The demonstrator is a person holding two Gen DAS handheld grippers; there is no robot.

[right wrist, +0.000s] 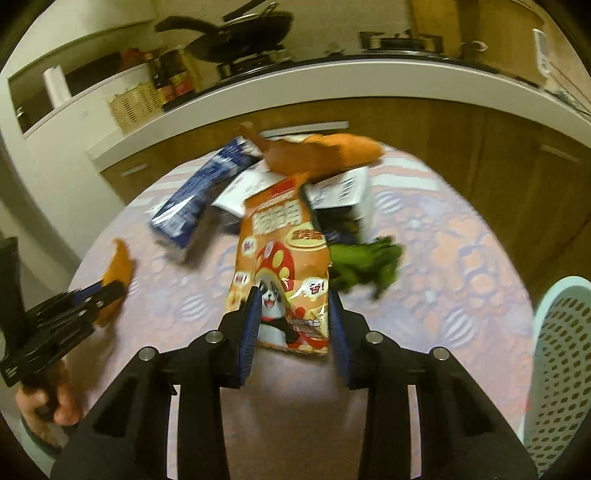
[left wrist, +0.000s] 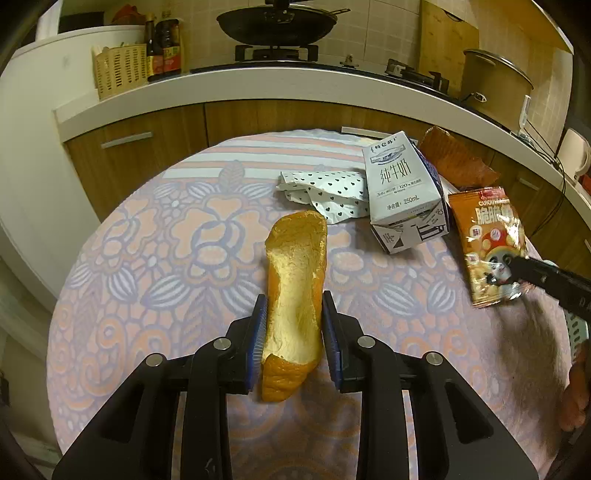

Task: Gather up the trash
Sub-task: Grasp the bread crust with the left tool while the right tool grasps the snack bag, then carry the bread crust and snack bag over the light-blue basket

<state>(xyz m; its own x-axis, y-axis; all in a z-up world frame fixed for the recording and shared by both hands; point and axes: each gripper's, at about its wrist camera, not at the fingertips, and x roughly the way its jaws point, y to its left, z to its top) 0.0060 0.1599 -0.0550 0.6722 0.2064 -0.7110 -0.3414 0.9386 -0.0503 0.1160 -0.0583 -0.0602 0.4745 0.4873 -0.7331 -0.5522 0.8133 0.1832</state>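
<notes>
My left gripper (left wrist: 293,306) is shut on an orange fruit peel (left wrist: 295,280), pale inside, over the flowered round table (left wrist: 147,258); the peel also shows in the right wrist view (right wrist: 116,273). My right gripper (right wrist: 293,302) is shut on an orange snack bag (right wrist: 284,258) and holds it above the table; the bag shows at the right of the left wrist view (left wrist: 491,243). A white milk carton (left wrist: 402,192) lies on the table beyond the peel, next to crumpled heart-print paper (left wrist: 328,192) and another orange peel (left wrist: 454,158).
A pale green perforated basket (right wrist: 557,369) stands at the table's right edge. Green leafy scraps (right wrist: 365,262) and a blue carton (right wrist: 199,195) lie on the table. A kitchen counter (left wrist: 258,88) with a wok (left wrist: 277,22) runs behind.
</notes>
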